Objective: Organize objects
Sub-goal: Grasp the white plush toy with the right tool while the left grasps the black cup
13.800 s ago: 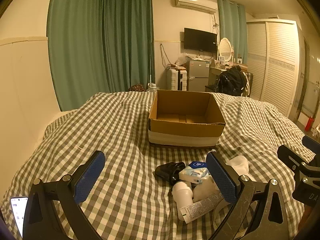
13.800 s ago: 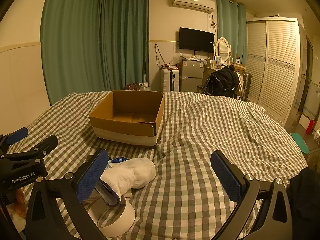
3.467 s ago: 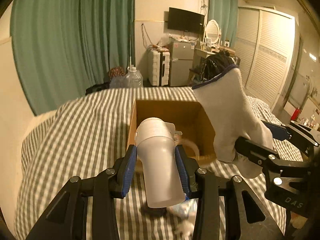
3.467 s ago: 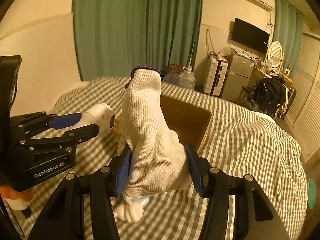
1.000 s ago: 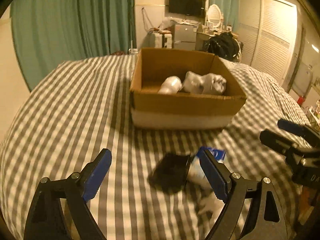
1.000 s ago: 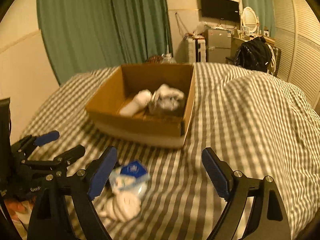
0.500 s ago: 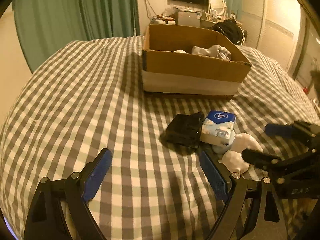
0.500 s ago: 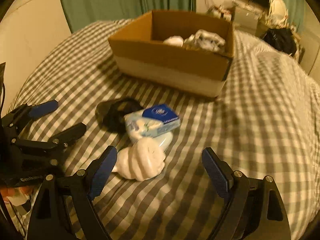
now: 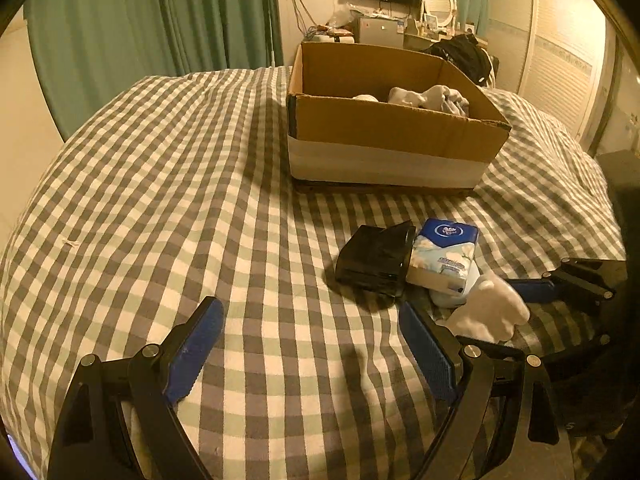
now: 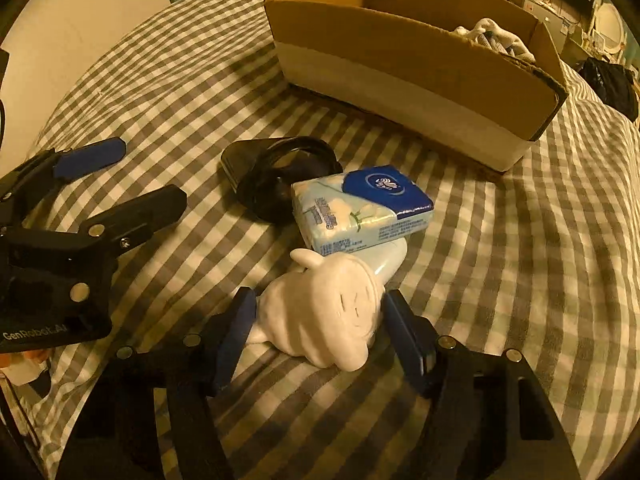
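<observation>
A white hand-shaped figure [image 10: 324,312] lies on the checked bedspread [image 10: 500,264], against a pale blue piece [image 10: 390,260]. My right gripper [image 10: 320,320] has come down over it; its jaws are closing and the blue pads meet the figure's two sides. A blue-and-white tissue pack [image 10: 360,208] and a black pouch [image 10: 276,176] lie just beyond. The cardboard box [image 10: 400,60] farther back holds a white glove [image 10: 496,36]. My left gripper [image 9: 308,344] hangs open over bare bedspread, left of the black pouch [image 9: 372,260], tissue pack [image 9: 444,256] and figure [image 9: 488,312].
The box [image 9: 392,136] stands mid-bed with a white band along its base. Green curtains [image 9: 160,32] hang behind; a wardrobe [image 9: 560,60] and a dark bag [image 9: 464,56] are at the back right. The bed falls away on the left and right.
My right gripper has dropped and tilted down over the white figure, and its jaws have narrowed from wide open to the figure's sides. The left gripper has barely shifted.
</observation>
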`<action>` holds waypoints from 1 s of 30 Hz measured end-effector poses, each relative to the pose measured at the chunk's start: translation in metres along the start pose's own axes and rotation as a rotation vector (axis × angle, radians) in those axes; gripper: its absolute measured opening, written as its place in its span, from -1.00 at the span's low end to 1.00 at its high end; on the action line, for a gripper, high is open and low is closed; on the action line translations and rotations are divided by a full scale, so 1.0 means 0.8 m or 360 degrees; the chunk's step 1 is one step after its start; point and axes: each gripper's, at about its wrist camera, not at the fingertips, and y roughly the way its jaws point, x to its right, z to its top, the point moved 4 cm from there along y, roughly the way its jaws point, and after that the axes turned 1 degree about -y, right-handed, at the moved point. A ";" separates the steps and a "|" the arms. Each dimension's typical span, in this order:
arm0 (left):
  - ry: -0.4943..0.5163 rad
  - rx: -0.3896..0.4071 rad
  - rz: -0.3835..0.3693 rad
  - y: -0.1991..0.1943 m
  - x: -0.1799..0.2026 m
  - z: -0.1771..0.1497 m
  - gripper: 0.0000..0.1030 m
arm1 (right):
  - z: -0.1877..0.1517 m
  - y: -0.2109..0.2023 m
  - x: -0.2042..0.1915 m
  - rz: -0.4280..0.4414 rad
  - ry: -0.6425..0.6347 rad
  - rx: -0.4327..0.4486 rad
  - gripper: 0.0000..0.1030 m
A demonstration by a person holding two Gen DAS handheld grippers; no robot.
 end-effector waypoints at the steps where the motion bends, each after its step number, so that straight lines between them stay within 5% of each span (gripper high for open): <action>1: 0.0003 -0.0002 0.0001 0.000 0.001 0.001 0.79 | 0.000 -0.003 0.001 0.0001 0.0004 0.0011 0.27; 7: 0.0035 -0.0027 -0.0053 0.013 0.010 0.017 0.79 | 0.016 -0.061 0.040 0.0006 0.0183 0.0248 0.26; 11: 0.0075 -0.0048 -0.0089 0.034 0.024 0.035 0.79 | 0.039 -0.099 0.077 -0.0138 0.0205 0.0382 0.26; 17: 0.0103 -0.0206 -0.0135 0.080 0.038 0.042 0.78 | 0.044 -0.095 0.096 -0.0122 0.0256 0.0409 0.26; 21: 0.0154 -0.0314 -0.0140 0.105 0.050 0.041 0.40 | 0.041 -0.090 0.098 -0.0083 0.0267 0.0393 0.26; 23: 0.0188 -0.0351 -0.0146 0.114 0.057 0.040 -0.07 | 0.039 -0.092 0.098 -0.0071 0.0267 0.0402 0.26; 30: 0.0183 -0.0336 -0.0181 0.097 0.061 0.034 -0.06 | 0.035 -0.087 0.094 -0.0084 0.0275 0.0405 0.26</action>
